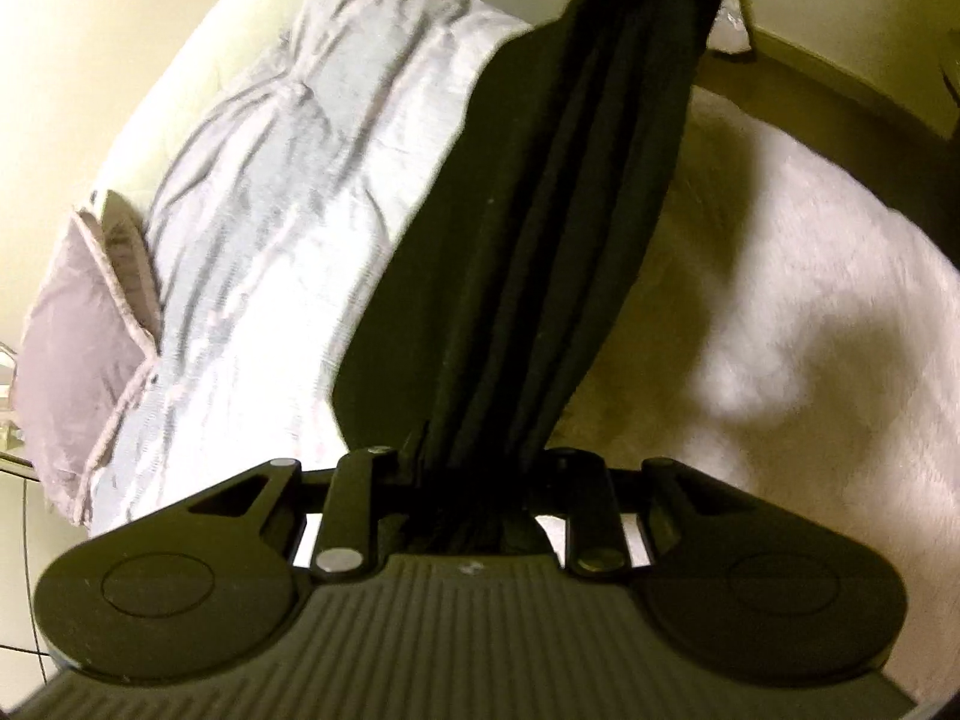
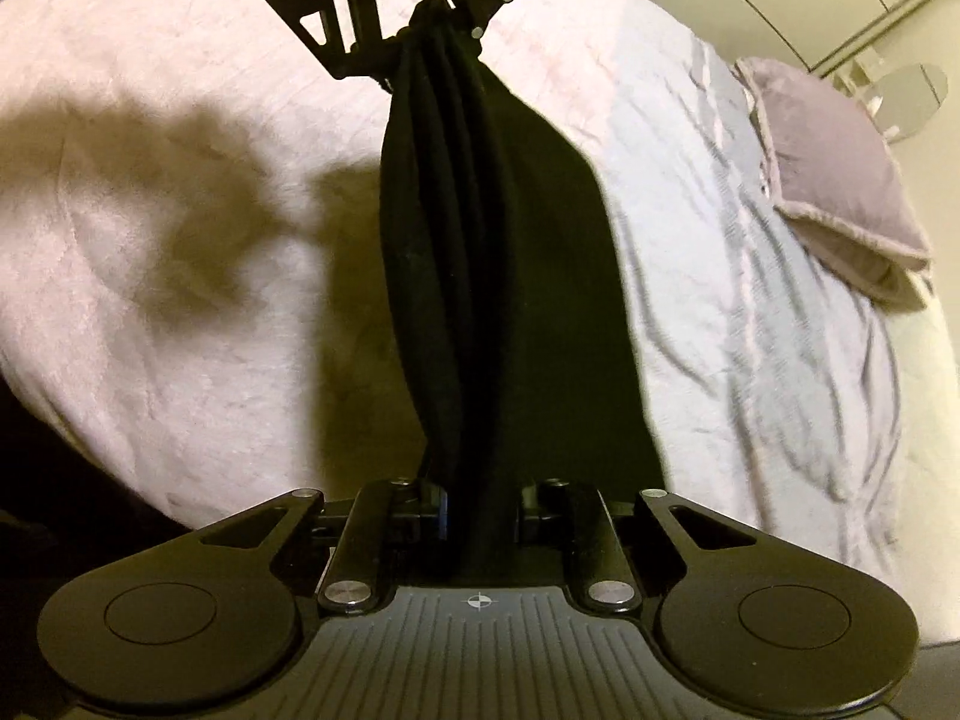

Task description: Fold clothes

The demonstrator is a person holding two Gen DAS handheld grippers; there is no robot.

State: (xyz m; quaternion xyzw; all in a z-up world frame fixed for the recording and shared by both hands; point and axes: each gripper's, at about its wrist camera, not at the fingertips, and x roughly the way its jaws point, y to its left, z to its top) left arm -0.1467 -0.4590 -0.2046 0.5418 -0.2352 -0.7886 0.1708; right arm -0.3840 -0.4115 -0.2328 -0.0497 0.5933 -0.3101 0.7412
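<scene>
A black garment [image 1: 540, 222] hangs stretched in the air between my two grippers, bunched into long folds, above a bed. My left gripper [image 1: 474, 474] is shut on one end of it. In the right wrist view the same black garment [image 2: 486, 252] runs from my right gripper [image 2: 480, 510], shut on its near end, up to the left gripper [image 2: 435, 12] at the top, which pinches the far end. Part of the cloth sags to one side as a flat flap.
The bed below carries a pale pink blanket [image 2: 150, 276] and a rumpled grey-white duvet [image 1: 270, 198]. A mauve pillow [image 2: 834, 162] lies near the headboard. A round bedside table [image 2: 912, 96] stands beyond it. Shadows of the grippers fall on the blanket.
</scene>
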